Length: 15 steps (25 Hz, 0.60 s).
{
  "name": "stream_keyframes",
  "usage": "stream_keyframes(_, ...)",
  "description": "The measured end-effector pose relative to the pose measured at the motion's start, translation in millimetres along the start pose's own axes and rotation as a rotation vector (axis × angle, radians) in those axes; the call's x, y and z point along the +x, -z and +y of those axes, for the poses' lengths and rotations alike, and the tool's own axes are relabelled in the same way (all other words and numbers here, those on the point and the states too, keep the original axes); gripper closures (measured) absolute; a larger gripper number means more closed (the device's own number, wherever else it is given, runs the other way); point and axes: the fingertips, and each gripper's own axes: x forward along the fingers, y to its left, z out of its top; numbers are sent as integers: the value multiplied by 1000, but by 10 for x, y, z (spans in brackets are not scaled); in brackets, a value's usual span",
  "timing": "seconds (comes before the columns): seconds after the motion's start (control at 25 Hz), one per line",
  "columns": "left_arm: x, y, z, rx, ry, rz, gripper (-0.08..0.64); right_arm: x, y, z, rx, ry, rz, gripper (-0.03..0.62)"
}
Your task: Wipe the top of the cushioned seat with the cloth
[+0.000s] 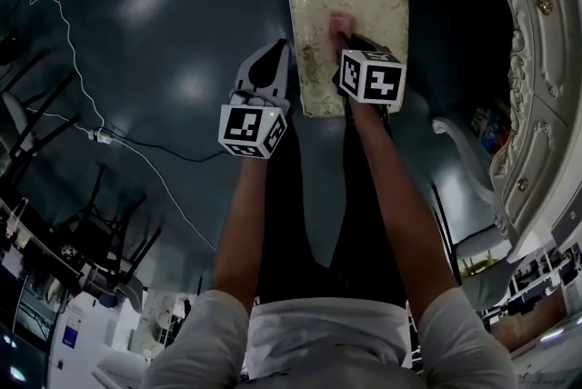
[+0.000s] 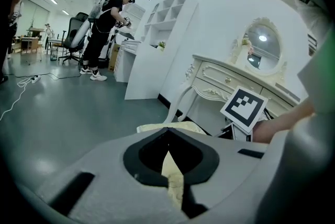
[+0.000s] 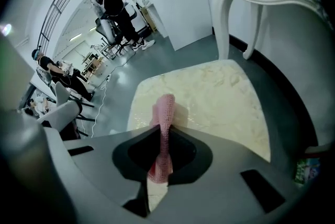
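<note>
Right gripper [image 3: 161,131] pinching pink knitted cloth [image 3: 165,108] on cream padded rectangular seat [image 3: 220,97], left gripper [image 2: 167,134] closed, empty

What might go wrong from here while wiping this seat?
The cloth is a narrow fold pinched in the right gripper, so the hard jaws may scrape the seat instead of wiping it. The left gripper is shut and empty at the seat's edge, so nothing steadies it; it might shift.
</note>
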Motion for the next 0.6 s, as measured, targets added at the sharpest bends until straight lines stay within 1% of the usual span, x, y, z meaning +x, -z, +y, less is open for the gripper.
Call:
stream_keyframes(0.36, 460, 171, -761, 17, 66, 34, 548, -397, -91, -1005, 67, 58, -67, 561)
stream_keyframes(0.48, 581, 218, -987, 22, 92, 50, 548, -501, -85, -1254, 45, 102, -88, 561)
stream_keyframes(0.6, 655, 244, -1115, 30, 113, 67, 548, -543, -68, -1431, 66, 127, -97, 561)
